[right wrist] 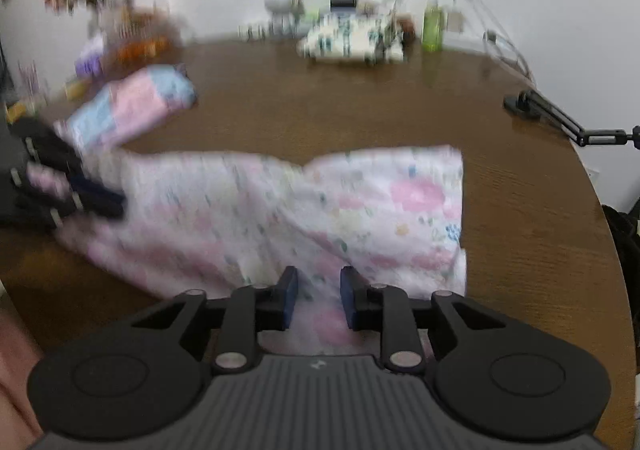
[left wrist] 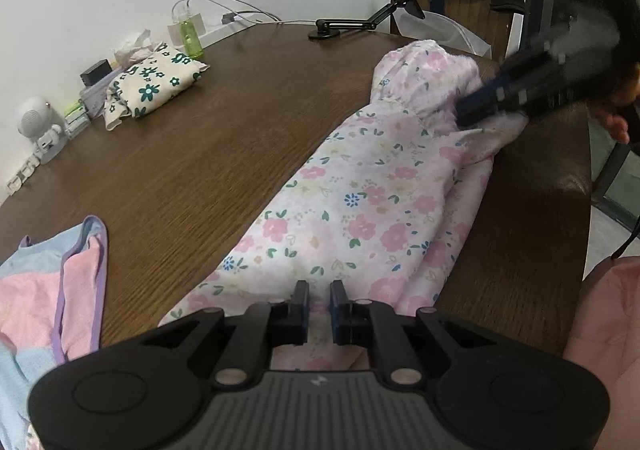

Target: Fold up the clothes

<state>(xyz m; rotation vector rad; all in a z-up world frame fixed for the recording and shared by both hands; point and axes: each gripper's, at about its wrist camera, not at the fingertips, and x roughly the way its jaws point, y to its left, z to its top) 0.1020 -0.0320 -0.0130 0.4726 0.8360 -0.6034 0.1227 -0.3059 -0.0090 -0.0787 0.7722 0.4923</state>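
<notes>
Stretching across the brown counter (left wrist: 224,153) is the pink floral garment (left wrist: 360,209), laid out long and narrow, and both claws are working its two ends.

Starting at the left of the left wrist view: a pastel pink-and-blue garment (left wrist: 52,290) lies loose and rumpled at the counter's near corner, so by my reckoning that one is yet to be folded. Farther back, near the wall, a cream cloth with green flowers (left wrist: 152,85) sits in a compact bundle, lying the way a finished fold would lie.

Moving to the middle, the left claw (left wrist: 319,304) has its jaws a narrow gap apart with the floral hem running between them; whether the pads truly pinch the cloth, I cannot tell.

Over to the right, the right claw (left wrist: 476,109) reaches into the gathered far end of the floral piece. In its own blurred view, the right claw (right wrist: 318,298) shows jaws clearly apart, fabric passing between them, not clamped.

The floral garment looks doubled lengthwise already, with layers showing along its right edge; a crosswise fold appears to be what remains.
</notes>
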